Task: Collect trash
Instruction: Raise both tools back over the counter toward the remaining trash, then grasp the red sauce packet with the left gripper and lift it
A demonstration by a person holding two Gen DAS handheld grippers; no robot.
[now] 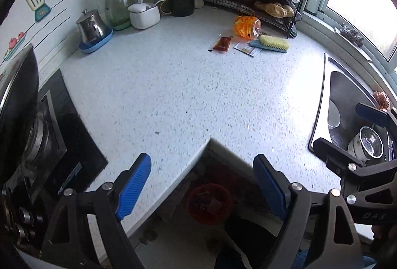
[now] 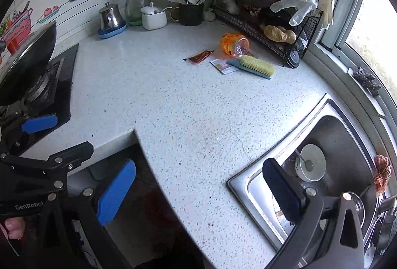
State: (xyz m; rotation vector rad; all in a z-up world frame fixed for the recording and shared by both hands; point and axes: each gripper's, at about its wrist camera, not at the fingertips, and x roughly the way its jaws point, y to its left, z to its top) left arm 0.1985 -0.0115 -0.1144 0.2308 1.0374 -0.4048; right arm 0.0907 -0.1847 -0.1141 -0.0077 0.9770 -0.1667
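The left gripper [image 1: 202,187] has its jaws spread wide with nothing between them, and the right gripper [image 2: 198,192] is likewise released and empty, both hanging above the near edge of the counter [image 1: 188,85].

The trash lies at the far side of the counter, well apart from both grippers: an orange bottle [image 1: 247,27] tipped on its side, a dark red sauce packet [image 1: 221,43] just to its left, and a small flat wrapper [image 1: 247,48] partly tucked under a scrub brush [image 1: 271,43]. All three are untouched on the counter, so these pieces have yet to be collected. On the floor below the counter's corner stands a red bin [image 1: 209,203] with something already in it, which looks like the place the trash should go.

Beyond the trash a wire rack [image 1: 250,3] holds bottles and gloves; a sink [image 2: 332,144] with dishes sits to the right and a stove [image 2: 47,85] with a pan to the left.

Both grippers tilt steeply down toward the counter, side by side, the left one over the counter's inner corner and the right one nearer the sink. A hand [image 2: 13,225] grips the left gripper's handle.
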